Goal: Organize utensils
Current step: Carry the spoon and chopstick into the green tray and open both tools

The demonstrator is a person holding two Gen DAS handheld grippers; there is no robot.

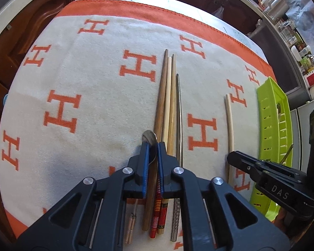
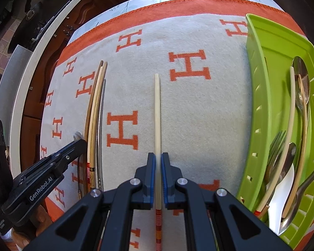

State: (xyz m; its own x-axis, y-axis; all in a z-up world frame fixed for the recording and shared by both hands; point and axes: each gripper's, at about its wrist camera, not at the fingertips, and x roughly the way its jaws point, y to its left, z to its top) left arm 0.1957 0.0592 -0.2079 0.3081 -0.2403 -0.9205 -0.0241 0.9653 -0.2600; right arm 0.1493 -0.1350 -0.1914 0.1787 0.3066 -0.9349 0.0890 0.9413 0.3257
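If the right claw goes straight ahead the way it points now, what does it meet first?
Probably nothing: the right claw points along the pale chopstick it straddles; beyond lies only the blanket.

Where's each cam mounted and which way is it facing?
Left wrist: on the left gripper, looking along its fingers over the bundle of chopsticks; its jaws flank a metal spoon; the right gripper shows.
Right wrist: on the right gripper, jaws around a pale chopstick; the left gripper shows.
Shared: H-patterned cloth, green basket.
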